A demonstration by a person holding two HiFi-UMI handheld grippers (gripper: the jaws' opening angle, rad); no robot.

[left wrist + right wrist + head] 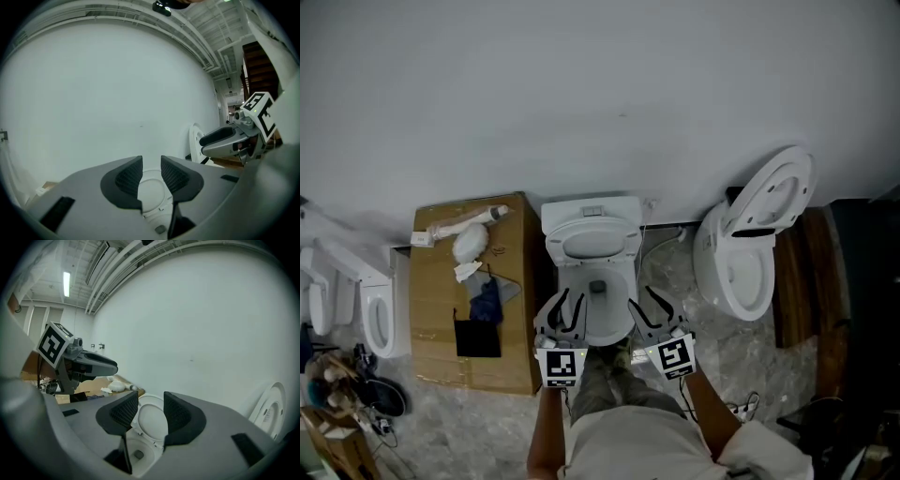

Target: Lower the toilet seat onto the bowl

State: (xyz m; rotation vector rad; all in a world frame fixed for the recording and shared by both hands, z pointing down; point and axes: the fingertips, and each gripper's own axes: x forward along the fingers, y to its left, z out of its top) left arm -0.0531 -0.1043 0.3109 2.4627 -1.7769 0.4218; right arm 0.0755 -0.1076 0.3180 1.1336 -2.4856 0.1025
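A white toilet stands against the wall, its seat (592,240) raised and leaning back on the tank above the open bowl (602,321). Both grippers hover side by side over the front rim of the bowl and point at the seat. My left gripper (566,302) is on the left and my right gripper (651,298) on the right. In the left gripper view the jaws (151,161) stand a little apart with nothing between them, and the seat (152,190) shows through the gap. The right gripper's jaws (151,397) are also apart and empty, framing the seat (152,420) and the bowl (136,451).
A cardboard box (511,281) with rags and a pipe on top stands left of the toilet. A second toilet (750,253) with its seat up stands to the right, beside wooden boards (806,281). Another toilet (380,314) is at the far left. The person's legs are below the grippers.
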